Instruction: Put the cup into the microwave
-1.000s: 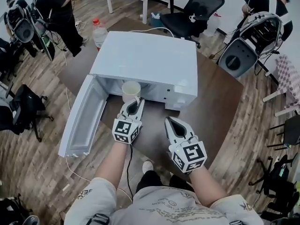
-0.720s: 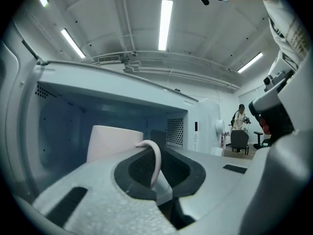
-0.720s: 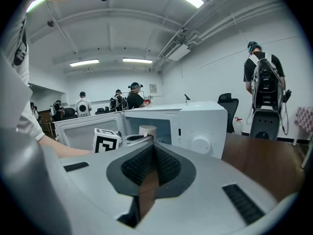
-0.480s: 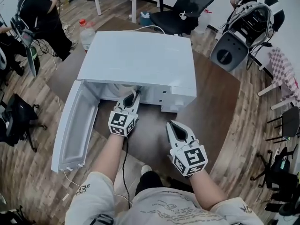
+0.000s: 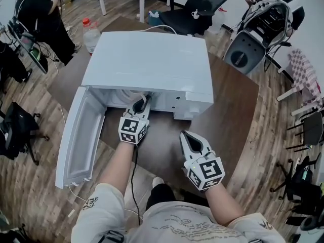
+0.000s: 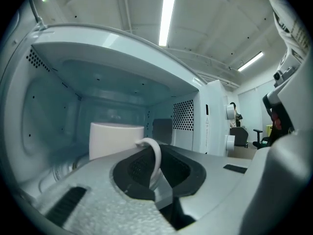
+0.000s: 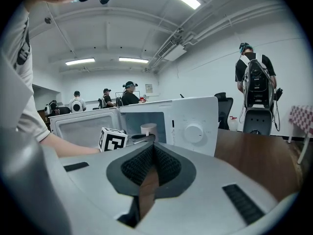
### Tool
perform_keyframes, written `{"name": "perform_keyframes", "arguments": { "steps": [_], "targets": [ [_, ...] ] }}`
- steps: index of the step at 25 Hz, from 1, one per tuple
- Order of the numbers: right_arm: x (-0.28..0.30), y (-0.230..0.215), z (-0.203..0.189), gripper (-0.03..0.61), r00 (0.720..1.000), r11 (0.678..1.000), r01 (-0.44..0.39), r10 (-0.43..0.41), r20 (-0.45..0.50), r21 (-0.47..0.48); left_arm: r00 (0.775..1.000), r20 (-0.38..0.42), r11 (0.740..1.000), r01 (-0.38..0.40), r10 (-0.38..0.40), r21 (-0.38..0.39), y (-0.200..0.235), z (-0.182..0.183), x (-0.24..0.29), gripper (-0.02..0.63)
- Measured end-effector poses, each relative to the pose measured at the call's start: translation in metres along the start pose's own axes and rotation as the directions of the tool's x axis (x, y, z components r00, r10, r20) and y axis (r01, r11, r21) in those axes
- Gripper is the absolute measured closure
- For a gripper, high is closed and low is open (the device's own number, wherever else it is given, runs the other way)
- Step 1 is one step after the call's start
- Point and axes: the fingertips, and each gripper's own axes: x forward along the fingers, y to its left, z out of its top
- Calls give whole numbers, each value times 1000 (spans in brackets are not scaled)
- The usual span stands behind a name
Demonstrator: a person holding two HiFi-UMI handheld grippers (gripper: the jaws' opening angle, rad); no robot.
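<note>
The white microwave (image 5: 152, 59) stands on the brown table (image 5: 233, 110) with its door (image 5: 81, 135) swung open to the left. My left gripper (image 5: 140, 101) reaches level into the cavity mouth. In the left gripper view a white cup (image 6: 115, 138) sits low inside the cavity, and its curved handle (image 6: 155, 155) is pinched between the jaws of my left gripper (image 6: 151, 168). The right gripper view shows the cup (image 7: 148, 129) inside the opening. My right gripper (image 5: 186, 135) hovers over the table in front of the control panel, shut, holding nothing.
A water bottle with a red cap (image 5: 90, 32) stands on the table's far left corner. A black office chair (image 5: 202, 4) is behind the table, and people stand around the room. A cable runs from behind the microwave (image 5: 162, 30).
My left gripper has carried the cup forward and down from the cavity mouth into the microwave. The right gripper has sunk slightly toward the table.
</note>
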Motion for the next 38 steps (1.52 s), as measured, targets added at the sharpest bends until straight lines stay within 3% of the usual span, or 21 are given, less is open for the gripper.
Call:
{"name": "perform_keyframes", "arguments": {
  "steps": [8, 13, 16, 23, 28, 38],
  "targets": [
    [1, 7, -2, 566, 999, 1000, -20, 20, -45, -10, 997, -72, 997, -34, 39, 72, 7, -3, -10, 584],
    [4, 7, -7, 566, 997, 1000, -21, 20, -68, -4, 987, -136, 991, -72, 88, 115, 12, -11, -18, 534],
    [4, 6, -8, 566, 997, 1000, -20, 20, -79, -2, 985, -140, 991, -81, 96, 109, 11, -14, -25, 495],
    [1, 6, 5, 566, 998, 999, -33, 33, -59, 3, 973, -136, 981, -180, 188, 71, 14, -3, -47, 494],
    [-9, 8, 21, 566, 998, 998, -59, 59, -28, 14, 953, -176, 968, -249, 246, 5, 3, 9, -69, 593],
    [-57, -3, 52, 566, 990, 990, -138, 136, 48, 25, 900, -180, 913, -407, 397, -21, -72, 79, -112, 600]
  ]
}}
